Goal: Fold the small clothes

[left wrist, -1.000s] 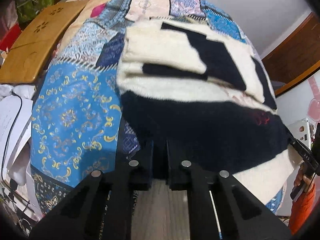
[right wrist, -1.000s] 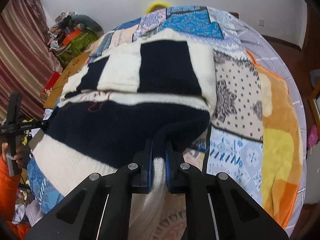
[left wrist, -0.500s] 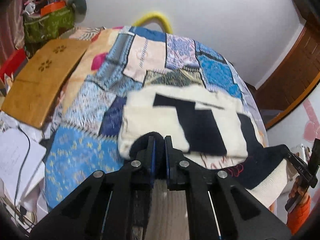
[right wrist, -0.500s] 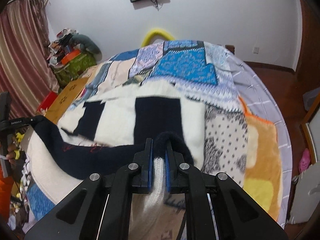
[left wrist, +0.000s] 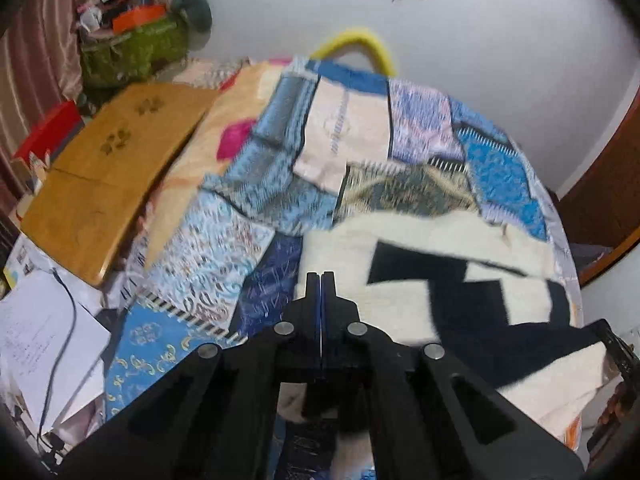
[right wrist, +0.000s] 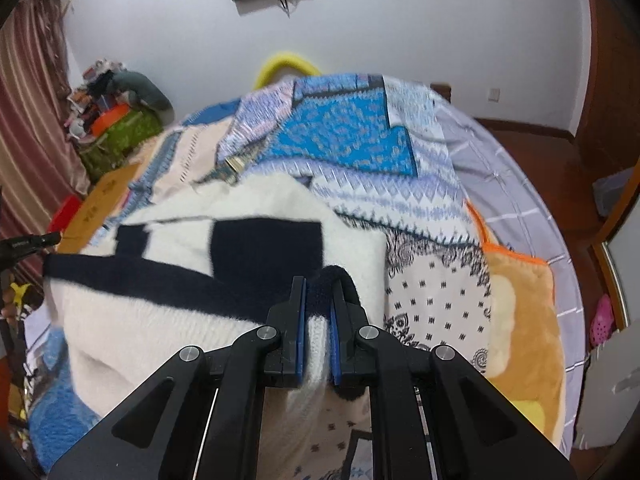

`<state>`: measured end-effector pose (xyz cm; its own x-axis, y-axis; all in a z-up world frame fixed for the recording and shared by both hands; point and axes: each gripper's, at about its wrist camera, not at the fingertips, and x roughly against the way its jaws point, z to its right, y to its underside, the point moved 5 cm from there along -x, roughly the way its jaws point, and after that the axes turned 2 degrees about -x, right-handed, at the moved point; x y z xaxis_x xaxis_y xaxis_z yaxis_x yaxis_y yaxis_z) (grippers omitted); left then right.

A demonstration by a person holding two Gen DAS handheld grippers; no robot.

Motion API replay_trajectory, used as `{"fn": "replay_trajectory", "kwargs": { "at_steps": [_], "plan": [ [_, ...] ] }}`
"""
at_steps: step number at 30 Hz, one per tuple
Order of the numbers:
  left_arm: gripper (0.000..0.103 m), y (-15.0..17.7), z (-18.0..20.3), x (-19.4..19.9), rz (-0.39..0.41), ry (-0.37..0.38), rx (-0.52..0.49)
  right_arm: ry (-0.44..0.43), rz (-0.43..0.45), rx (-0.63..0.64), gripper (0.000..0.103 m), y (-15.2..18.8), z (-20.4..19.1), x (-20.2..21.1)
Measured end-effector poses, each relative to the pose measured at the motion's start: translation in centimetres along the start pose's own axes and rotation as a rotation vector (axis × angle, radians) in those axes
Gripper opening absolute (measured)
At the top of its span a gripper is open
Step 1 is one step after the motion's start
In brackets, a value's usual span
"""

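Observation:
A cream and navy block-patterned sweater [left wrist: 460, 292] lies on the patchwork quilt [left wrist: 352, 132] of the bed, with its near hem lifted. My left gripper [left wrist: 321, 280] has its jaws pressed together; whether sweater fabric is pinched between them is hidden below the fingers. My right gripper [right wrist: 318, 284] is shut on the sweater's navy and cream hem [right wrist: 316, 332] and holds it above the folded sweater [right wrist: 256, 236]. The lifted hem stretches between both grippers.
A wooden lap table [left wrist: 104, 176] lies left of the bed, with papers [left wrist: 36, 336] and a cable beside it. A green bag with clutter [left wrist: 132, 48] stands at the far left. An orange blanket [right wrist: 520, 320] lies on the bed's right side.
Both grippers have risen and moved forward with the sweater's hem, carrying it up over the rest of the sweater. The left jaws now look fully pressed together.

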<state>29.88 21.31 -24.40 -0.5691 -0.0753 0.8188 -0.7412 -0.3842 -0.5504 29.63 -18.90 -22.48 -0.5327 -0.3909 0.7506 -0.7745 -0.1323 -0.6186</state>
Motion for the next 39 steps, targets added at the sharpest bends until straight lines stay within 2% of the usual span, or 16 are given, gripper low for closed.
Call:
{"fn": "replay_trajectory", "kwargs": {
  "at_steps": [6, 11, 14, 16, 19, 22, 24, 27, 31, 39],
  "plan": [
    [0.0, 1.8, -0.9, -3.1, -0.084, -0.01, -0.024, -0.01, -0.092, -0.033, 0.009, 1.8, 1.5, -3.0],
    [0.002, 2.0, -1.4, -2.8, -0.087, -0.007, -0.006, -0.022, -0.104, -0.054, 0.011, 2.0, 1.7, -2.9],
    [0.004, 1.9, -1.5, -1.7, -0.081, -0.004, -0.008, -0.016, -0.116, -0.059, 0.018, 1.9, 1.8, -2.4],
    [0.007, 1.9, -1.4, -0.7, -0.07, 0.007, -0.012, -0.008, -0.118, -0.063, 0.029, 1.9, 2.0, -1.8],
    [0.008, 2.1, -1.1, 0.9, -0.058, 0.019, -0.031, -0.008, -0.109, -0.068, 0.033, 2.0, 2.3, -0.5],
    [0.024, 2.6, -0.5, 2.9, -0.03, 0.006, -0.072, -0.005, -0.11, -0.068, 0.033, 2.2, 2.5, 0.5],
    [0.042, 2.9, -0.2, 4.1, -0.003, -0.01, -0.091, 0.003, -0.107, -0.054, 0.033, 2.4, 2.4, 1.4],
    [0.052, 3.7, 0.6, 5.8, 0.027, -0.006, -0.125, 0.008, -0.101, -0.037, 0.035, 2.5, 2.3, 2.3],
    [0.059, 4.9, 1.1, 6.3, 0.007, 0.01, -0.144, 0.01, -0.085, -0.033, 0.043, 2.8, 2.3, 3.4],
    [0.061, 8.8, 1.0, 4.0, -0.114, 0.047, -0.127, -0.01, -0.115, -0.035, 0.044, 4.6, 1.7, 3.7]
  ]
}}
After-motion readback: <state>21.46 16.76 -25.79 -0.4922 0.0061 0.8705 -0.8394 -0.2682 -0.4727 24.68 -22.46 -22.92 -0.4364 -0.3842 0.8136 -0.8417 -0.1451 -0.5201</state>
